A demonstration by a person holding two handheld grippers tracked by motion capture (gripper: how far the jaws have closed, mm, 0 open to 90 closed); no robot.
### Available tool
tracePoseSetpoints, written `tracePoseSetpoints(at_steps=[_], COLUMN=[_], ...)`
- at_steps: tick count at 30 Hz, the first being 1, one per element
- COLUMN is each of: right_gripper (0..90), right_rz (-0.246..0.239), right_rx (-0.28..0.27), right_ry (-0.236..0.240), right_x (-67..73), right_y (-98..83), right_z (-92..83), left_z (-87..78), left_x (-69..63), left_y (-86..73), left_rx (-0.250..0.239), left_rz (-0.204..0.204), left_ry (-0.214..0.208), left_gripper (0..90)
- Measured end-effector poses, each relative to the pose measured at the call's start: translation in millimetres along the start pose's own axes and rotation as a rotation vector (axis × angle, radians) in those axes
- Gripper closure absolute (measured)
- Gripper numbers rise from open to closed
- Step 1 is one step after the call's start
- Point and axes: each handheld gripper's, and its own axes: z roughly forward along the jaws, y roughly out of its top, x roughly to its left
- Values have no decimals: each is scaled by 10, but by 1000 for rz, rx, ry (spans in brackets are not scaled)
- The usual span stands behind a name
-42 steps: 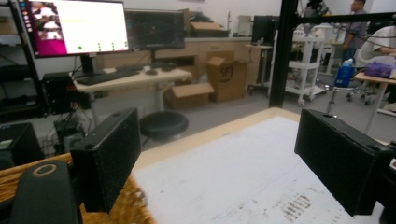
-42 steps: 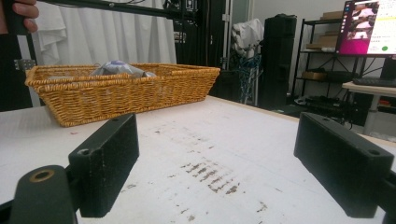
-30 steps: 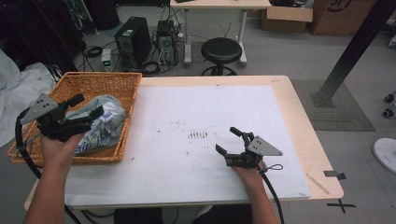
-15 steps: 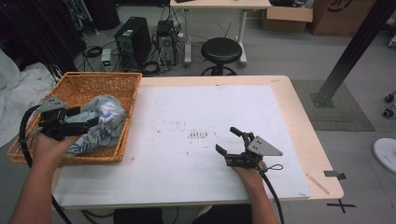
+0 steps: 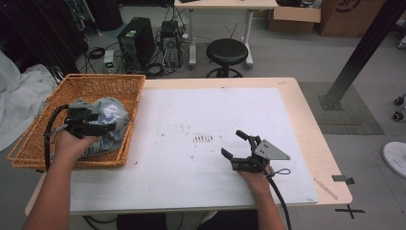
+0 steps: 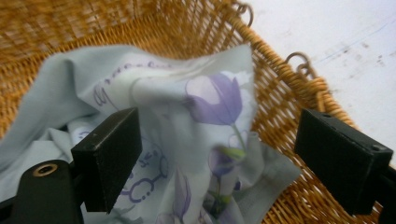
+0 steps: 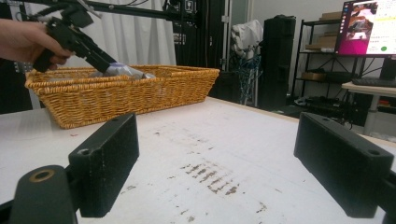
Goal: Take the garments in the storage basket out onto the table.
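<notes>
- Cloth (image 6: pixel 187 140), floral print, is lying bunched in the wicker basket (image 5: pixel 33 143) at the worktop's (image 5: pixel 191 115) left.
- Left tongs (image 6: pixel 219 144) are hanging open over it, pre-grasp; next: lower, close on a fold.
- Right tongs (image 5: pixel 238 146) are idling open on the worktop.

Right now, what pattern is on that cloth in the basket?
Pale grey-blue cloth printed with purple tulips; the left gripper view shows it best.
</notes>
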Motion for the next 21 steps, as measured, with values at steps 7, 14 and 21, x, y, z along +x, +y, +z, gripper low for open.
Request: tracePoseSetpoints(at_steps=[7,14,21], right_gripper=[136,136,136], right_rz=[1,2,3], right_rx=[-1,0,-1], right_ry=[0,-1,-2], right_x=[-4,-4,-6], right_y=[0,0,0], right_z=[-1,0,0], left_z=[299,291,135], left_x=[49,59,62], left_y=[-61,-100,-65], left_rx=[224,261,219], left_rz=[9,-26,-60], left_ry=[-11,53,121], left_gripper=[212,620,810])
